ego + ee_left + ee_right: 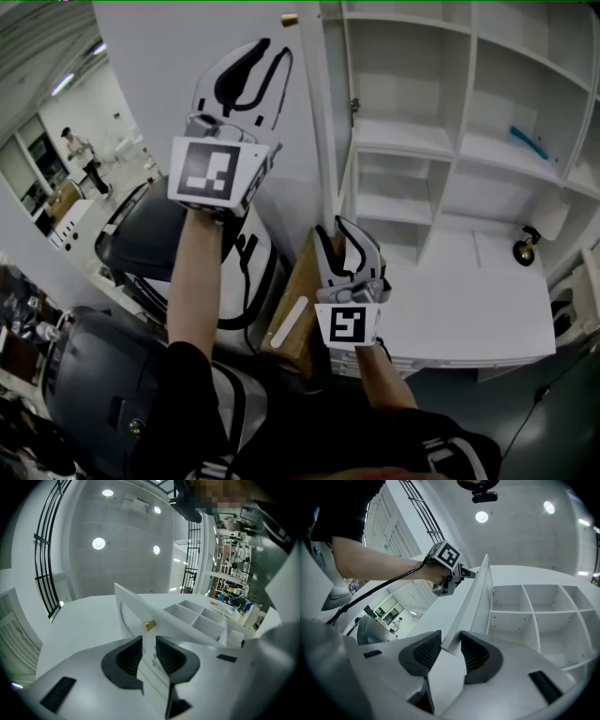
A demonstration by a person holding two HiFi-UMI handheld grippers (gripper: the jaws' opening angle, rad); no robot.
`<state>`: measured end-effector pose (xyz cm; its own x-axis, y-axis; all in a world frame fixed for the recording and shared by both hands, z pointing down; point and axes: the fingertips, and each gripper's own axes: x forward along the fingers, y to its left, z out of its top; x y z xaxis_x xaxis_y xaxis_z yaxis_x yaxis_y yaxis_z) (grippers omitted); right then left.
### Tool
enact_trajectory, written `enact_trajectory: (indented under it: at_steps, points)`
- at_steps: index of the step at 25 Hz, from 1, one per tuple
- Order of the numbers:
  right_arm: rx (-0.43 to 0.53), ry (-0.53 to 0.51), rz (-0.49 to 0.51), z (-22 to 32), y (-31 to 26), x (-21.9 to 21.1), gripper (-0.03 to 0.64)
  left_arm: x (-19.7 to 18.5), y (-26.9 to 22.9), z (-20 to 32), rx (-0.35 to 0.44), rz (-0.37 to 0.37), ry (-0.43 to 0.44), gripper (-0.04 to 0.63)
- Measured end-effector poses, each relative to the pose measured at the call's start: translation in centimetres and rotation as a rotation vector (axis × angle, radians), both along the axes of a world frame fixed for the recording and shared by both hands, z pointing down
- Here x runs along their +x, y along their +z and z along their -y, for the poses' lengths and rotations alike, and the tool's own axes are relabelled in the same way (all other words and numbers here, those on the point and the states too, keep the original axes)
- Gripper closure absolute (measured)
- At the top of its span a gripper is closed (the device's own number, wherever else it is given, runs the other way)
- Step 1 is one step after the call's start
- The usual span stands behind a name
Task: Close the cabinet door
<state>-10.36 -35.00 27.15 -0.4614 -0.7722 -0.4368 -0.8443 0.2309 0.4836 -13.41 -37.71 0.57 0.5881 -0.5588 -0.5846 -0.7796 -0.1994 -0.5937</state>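
Note:
The white cabinet door point(216, 37) stands open, hinged to a white shelf cabinet point(441, 141), with a small brass knob point(289, 18) near its free edge. My left gripper point(248, 66) is raised high against the door and is shut on the door's edge just behind the knob point(149, 626); the panel point(140, 609) runs between its pads. Lower down, my right gripper point(347, 246) is shut on a corner of the same door point(476, 597). The right gripper view also shows the left gripper point(461, 573) farther along the door.
The cabinet's open compartments point(534, 606) lie right of the door. A blue item point(525, 141) lies on one shelf and a small black object point(523, 247) on the ledge. A brown board point(295, 314) sits below the door. Dark seats point(141, 244) stand left; a person point(80, 155) is far off.

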Motion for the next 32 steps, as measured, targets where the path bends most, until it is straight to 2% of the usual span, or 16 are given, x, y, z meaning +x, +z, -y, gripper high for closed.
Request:
enact_trajectory:
  at_steps: [4,12,16,18,23,32]
  points:
    - [0.001,-0.001,-0.008,0.1,-0.1,0.0,0.472,0.7,-1.4,0.2,0.028,0.045,-0.026,0.507]
    - [0.002,0.023,0.002,-0.1,-0.1,0.5,0.474,1.9,-2.8,0.2,0.08,0.122,0.032,0.502]
    - [-0.017,0.063,0.002,-0.1,-0.1,1.1,0.477,2.0,-3.0,-0.7,0.113,0.124,0.077,0.487]
    - [-0.022,0.079,0.012,-0.3,-0.1,1.4,0.479,2.3,-3.0,-1.0,0.124,0.149,0.096,0.488]
    - [-0.019,0.112,0.03,-0.1,-0.2,2.7,0.488,4.3,-3.1,-0.9,0.149,0.201,0.143,0.488]
    - [-0.032,0.144,0.045,-0.6,0.0,5.0,0.494,6.9,-3.4,-1.9,0.206,0.243,0.169,0.488]
